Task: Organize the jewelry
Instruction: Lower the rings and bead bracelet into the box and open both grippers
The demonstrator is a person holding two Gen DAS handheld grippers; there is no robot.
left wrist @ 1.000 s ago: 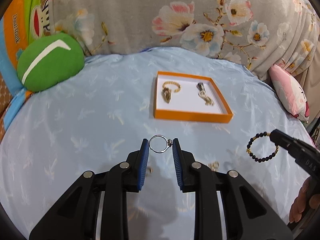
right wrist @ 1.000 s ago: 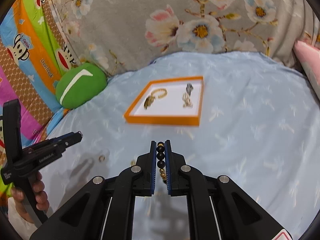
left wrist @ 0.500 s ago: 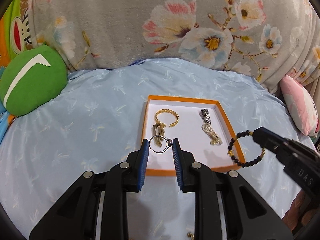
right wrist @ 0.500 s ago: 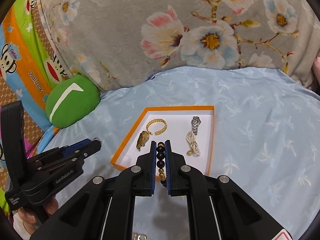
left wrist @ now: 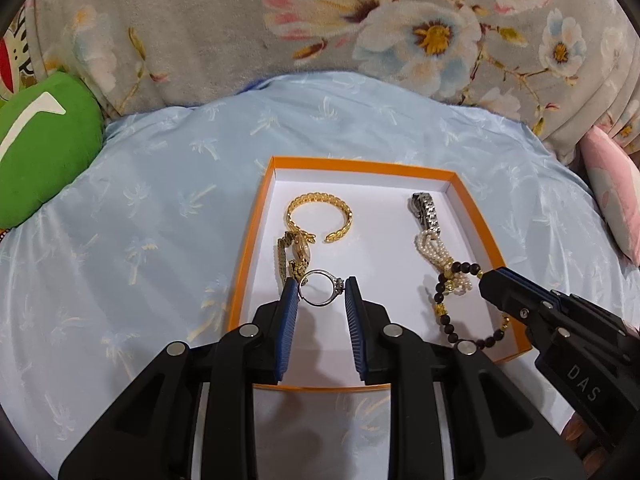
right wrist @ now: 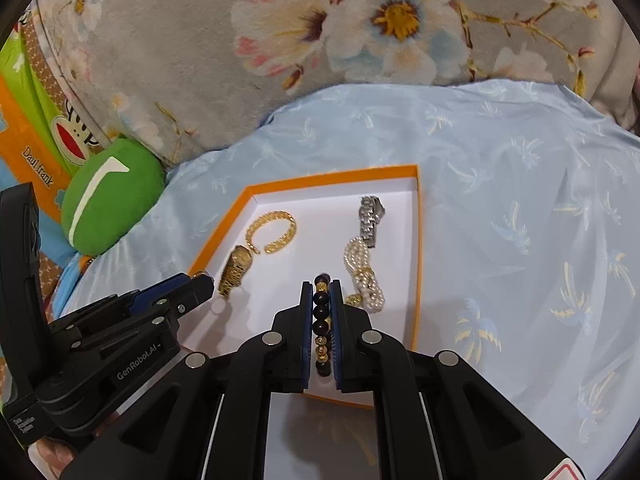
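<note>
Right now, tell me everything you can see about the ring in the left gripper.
The ring is a thin, silver-looking band with a small raised setting on one side, next to the right-hand pad. It stands on edge, its open circle facing the camera, pinched across its width between the blue pads of the left gripper. It hangs above the white floor of the orange-rimmed tray, close to the gold watch; only the pads appear to touch it.

Shiny silver metal ring (left wrist: 320, 293); glossy dark-bead bracelet (right wrist: 322, 314); matt card tray (left wrist: 256, 240); satiny blue cloth (left wrist: 140, 208).

Pale blue bedspread (left wrist: 160, 208), floral grey cover (left wrist: 224, 20), green cushion (right wrist: 112, 196)
</note>
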